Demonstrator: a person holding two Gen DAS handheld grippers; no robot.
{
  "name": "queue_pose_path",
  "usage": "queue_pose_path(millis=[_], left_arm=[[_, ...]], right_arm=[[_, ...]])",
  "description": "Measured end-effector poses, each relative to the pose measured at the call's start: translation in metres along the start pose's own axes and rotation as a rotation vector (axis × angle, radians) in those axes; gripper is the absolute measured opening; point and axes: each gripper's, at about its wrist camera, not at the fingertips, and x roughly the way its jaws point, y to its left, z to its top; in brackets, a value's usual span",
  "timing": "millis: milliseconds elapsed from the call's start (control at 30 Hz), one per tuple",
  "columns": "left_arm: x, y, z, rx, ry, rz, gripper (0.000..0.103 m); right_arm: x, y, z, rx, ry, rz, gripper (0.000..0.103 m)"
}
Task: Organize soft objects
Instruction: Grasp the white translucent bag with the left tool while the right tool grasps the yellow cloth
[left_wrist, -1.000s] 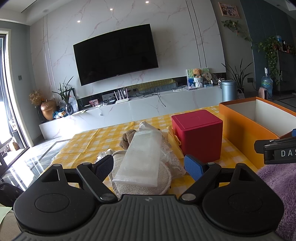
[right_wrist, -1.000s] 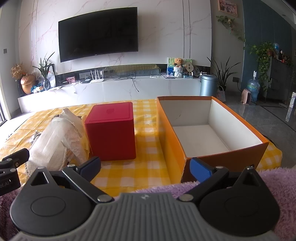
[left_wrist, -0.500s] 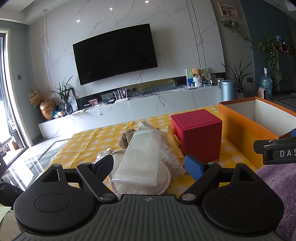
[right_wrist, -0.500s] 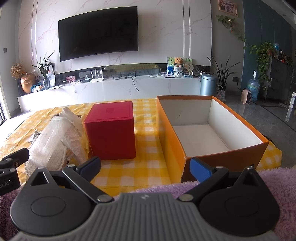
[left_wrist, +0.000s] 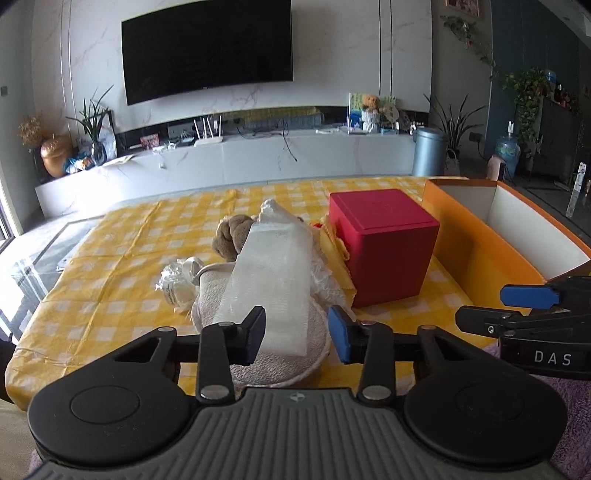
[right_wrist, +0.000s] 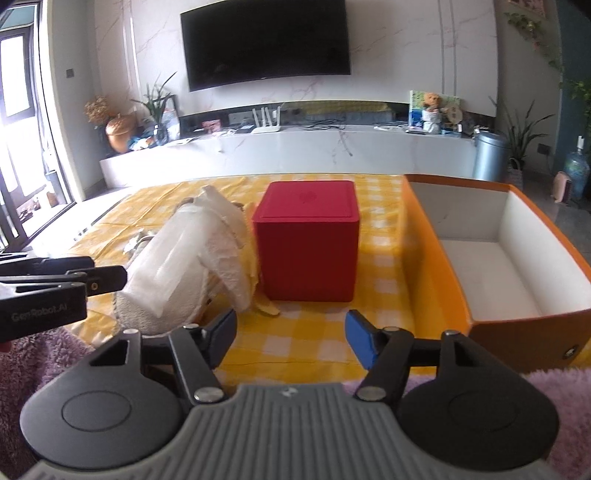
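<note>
A long, flat translucent plastic-wrapped white pack (left_wrist: 271, 280) lies on the yellow-and-white checked tablecloth (left_wrist: 122, 258), its long axis running near to far, far end raised. It rests on a round cream terry pad (left_wrist: 280, 354), with white lacy fabric (left_wrist: 325, 277) on its right and a brown plush toy (left_wrist: 231, 236) behind it, mostly hidden. A small crinkly clear packet (left_wrist: 175, 284) sits left of the pile.

Right of the pile stands a closed red cube-shaped box (right_wrist: 308, 240); its contents cannot be seen. Farther right, an open orange cardboard box with white inside (right_wrist: 491, 258) holds nothing visible, and its near right corner is cut off in the left view.

The left gripper (left_wrist: 296, 330) hangs over the pad's near edge, jaws closing with the pack's near end between them, pads not pressing. The right gripper (right_wrist: 290, 332) is closing over bare cloth, gripping nothing. Purple fleece (right_wrist: 517, 384) lies at the near edge.
</note>
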Motion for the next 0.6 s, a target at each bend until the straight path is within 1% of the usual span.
queue_pose_path(millis=[67,100,133,167,200,267,333,400,600], left_arm=[[0.007,0.01,0.004,-0.016,0.043,-0.01,0.046],[0.011,0.016,0.006,-0.025,0.054,-0.006,0.051],[0.014,0.019,0.008,-0.023,0.062,0.0,0.058],[0.016,0.021,0.009,-0.022,0.067,0.003,0.073],[0.02,0.026,0.01,-0.027,0.075,-0.001,0.084],[0.028,0.033,0.016,-0.052,0.098,-0.029,0.085],[0.036,0.038,0.019,-0.069,0.12,-0.042,0.089],[0.051,0.035,0.024,-0.048,0.145,-0.022,0.091],[0.079,0.036,0.029,-0.021,0.167,-0.004,0.091]], right_arm=[[0.009,0.006,0.007,-0.024,0.024,0.039,0.059],[0.014,0.009,0.01,-0.037,0.033,0.053,0.057],[0.021,0.014,0.013,-0.054,0.043,0.067,0.056],[0.027,0.016,0.016,-0.067,0.053,0.077,0.056],[0.033,0.02,0.018,-0.077,0.063,0.086,0.056],[0.045,0.024,0.023,-0.095,0.084,0.11,0.056],[0.055,0.028,0.027,-0.113,0.096,0.123,0.054],[0.068,0.031,0.031,-0.132,0.108,0.13,0.053],[0.103,0.029,0.039,-0.145,0.159,0.131,0.045]])
